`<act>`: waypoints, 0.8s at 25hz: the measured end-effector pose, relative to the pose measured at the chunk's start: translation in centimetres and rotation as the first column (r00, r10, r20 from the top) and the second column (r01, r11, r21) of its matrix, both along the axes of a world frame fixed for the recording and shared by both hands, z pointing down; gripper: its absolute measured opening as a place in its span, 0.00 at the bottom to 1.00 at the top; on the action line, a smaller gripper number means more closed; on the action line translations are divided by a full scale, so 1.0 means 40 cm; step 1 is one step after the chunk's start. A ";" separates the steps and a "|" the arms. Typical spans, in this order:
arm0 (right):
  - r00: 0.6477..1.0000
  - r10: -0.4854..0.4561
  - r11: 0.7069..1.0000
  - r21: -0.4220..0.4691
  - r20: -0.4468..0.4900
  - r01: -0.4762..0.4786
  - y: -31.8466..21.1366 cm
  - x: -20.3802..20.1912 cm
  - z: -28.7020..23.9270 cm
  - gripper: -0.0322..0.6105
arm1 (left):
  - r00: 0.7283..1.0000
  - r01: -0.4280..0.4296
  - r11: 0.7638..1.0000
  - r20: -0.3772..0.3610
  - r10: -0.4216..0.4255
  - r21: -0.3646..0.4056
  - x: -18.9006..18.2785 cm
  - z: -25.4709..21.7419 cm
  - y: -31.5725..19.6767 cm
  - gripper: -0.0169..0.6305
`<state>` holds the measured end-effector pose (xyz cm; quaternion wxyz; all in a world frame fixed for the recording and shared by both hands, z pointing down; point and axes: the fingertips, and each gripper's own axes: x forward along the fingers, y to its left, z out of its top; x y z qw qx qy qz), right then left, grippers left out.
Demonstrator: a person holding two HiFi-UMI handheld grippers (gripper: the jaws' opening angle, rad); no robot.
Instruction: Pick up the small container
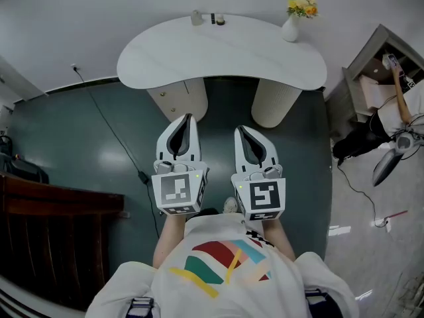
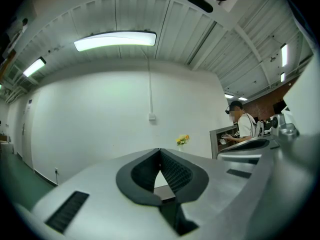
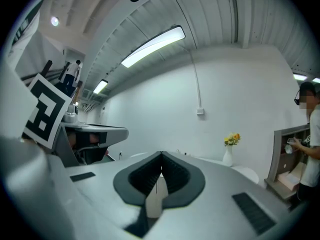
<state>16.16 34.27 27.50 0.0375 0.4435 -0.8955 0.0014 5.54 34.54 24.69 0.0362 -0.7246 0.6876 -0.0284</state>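
A small pale container (image 1: 196,17) stands at the far edge of the white curved table (image 1: 265,58), with a small dark item (image 1: 219,20) beside it. Both grippers are held level over the dark green floor, short of the table's near edge and well away from the container. My left gripper (image 1: 187,119) is shut, its dark pads meeting at the tip (image 2: 160,150) with nothing between them. My right gripper (image 1: 240,131) is also shut and empty (image 3: 161,154). The container does not show clearly in either gripper view.
A white vase of yellow flowers (image 1: 291,25) stands on the table's right end. Two pale pedestal legs (image 1: 275,101) hold the table up. A dark wooden bench (image 1: 59,224) sits at left, a cable (image 1: 112,131) trails across the floor, and a person (image 1: 404,105) stands at shelves on the right.
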 end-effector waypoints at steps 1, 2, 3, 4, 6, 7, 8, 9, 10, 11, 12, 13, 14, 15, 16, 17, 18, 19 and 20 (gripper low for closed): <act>1.000 0.003 1.000 0.006 -0.005 -0.003 -0.001 0.006 -0.001 0.07 | 1.000 -0.002 1.000 -0.002 0.002 0.004 0.004 -0.001 0.000 0.05; 1.000 0.007 1.000 0.012 -0.007 -0.007 0.000 0.012 -0.001 0.07 | 1.000 -0.002 1.000 -0.005 0.002 0.006 0.008 0.000 0.001 0.05; 1.000 0.012 1.000 0.017 -0.006 -0.011 0.000 0.019 -0.002 0.07 | 1.000 -0.004 1.000 -0.007 0.004 0.008 0.013 0.001 0.003 0.05; 1.000 0.016 1.000 0.020 -0.003 -0.016 -0.002 0.026 -0.003 0.07 | 1.000 -0.005 1.000 -0.008 0.006 0.011 0.018 0.001 0.003 0.05; 1.000 0.021 0.999 0.026 -0.007 -0.021 -0.010 0.039 -0.002 0.07 | 1.000 -0.011 1.000 -0.013 0.011 0.017 0.030 0.001 -0.001 0.05; 1.000 0.022 0.999 0.026 -0.013 -0.022 -0.015 0.043 -0.001 0.07 | 1.000 -0.014 1.000 -0.016 0.014 0.022 0.035 0.000 -0.005 0.05; 1.000 0.023 0.999 0.026 -0.018 -0.023 -0.018 0.045 -0.001 0.07 | 1.000 -0.017 0.999 -0.019 0.018 0.027 0.039 -0.002 -0.009 0.05; 0.999 0.026 0.999 0.027 -0.022 -0.026 -0.019 0.049 -0.002 0.07 | 1.000 -0.021 0.999 -0.019 0.021 0.033 0.042 -0.006 -0.013 0.05; 0.999 0.031 0.999 0.029 -0.023 -0.031 -0.020 0.054 -0.004 0.07 | 1.000 -0.025 0.999 -0.018 0.025 0.039 0.046 -0.011 -0.018 0.05; 0.999 0.037 0.999 0.031 -0.022 -0.036 -0.023 0.060 -0.007 0.07 | 0.999 -0.029 0.999 -0.016 0.030 0.046 0.050 -0.016 -0.024 0.05; 0.999 0.042 0.999 0.034 -0.020 -0.041 -0.027 0.067 -0.009 0.07 | 0.999 -0.034 0.998 -0.015 0.035 0.053 0.054 -0.021 -0.031 0.05; 0.999 0.044 0.998 0.038 -0.019 -0.044 -0.032 0.073 -0.012 0.07 | 0.999 -0.038 0.998 -0.016 0.039 0.059 0.058 -0.025 -0.038 0.05; 0.999 0.046 0.998 0.043 -0.019 -0.045 -0.038 0.077 -0.015 0.07 | 0.999 -0.043 0.997 -0.019 0.044 0.064 0.062 -0.027 -0.047 0.05; 0.999 0.046 0.998 0.051 -0.019 -0.045 -0.045 0.079 -0.019 0.07 | 0.998 -0.048 0.997 -0.022 0.050 0.067 0.066 -0.028 -0.057 0.05; 0.999 0.047 0.997 0.060 -0.018 -0.046 -0.052 0.081 -0.023 0.07 | 0.998 -0.056 0.996 -0.024 0.057 0.069 0.071 -0.029 -0.067 0.05; 0.999 0.050 0.996 0.070 -0.016 -0.048 -0.059 0.082 -0.029 0.07 | 0.998 -0.064 0.995 -0.023 0.066 0.072 0.078 -0.031 -0.076 0.05; 0.998 0.053 0.996 0.079 -0.014 -0.052 -0.067 0.083 -0.035 0.07 | 0.997 -0.074 0.994 -0.017 0.075 0.077 0.086 -0.036 -0.084 0.05; 0.998 0.057 0.995 0.088 -0.014 -0.055 -0.076 0.084 -0.040 0.07 | 0.996 -0.084 0.993 -0.008 0.085 0.086 0.093 -0.043 -0.094 0.05; 0.998 0.059 0.994 0.098 -0.015 -0.057 -0.086 0.085 -0.046 0.07 | 0.996 -0.092 0.991 0.002 0.093 0.096 0.099 -0.050 -0.104 0.05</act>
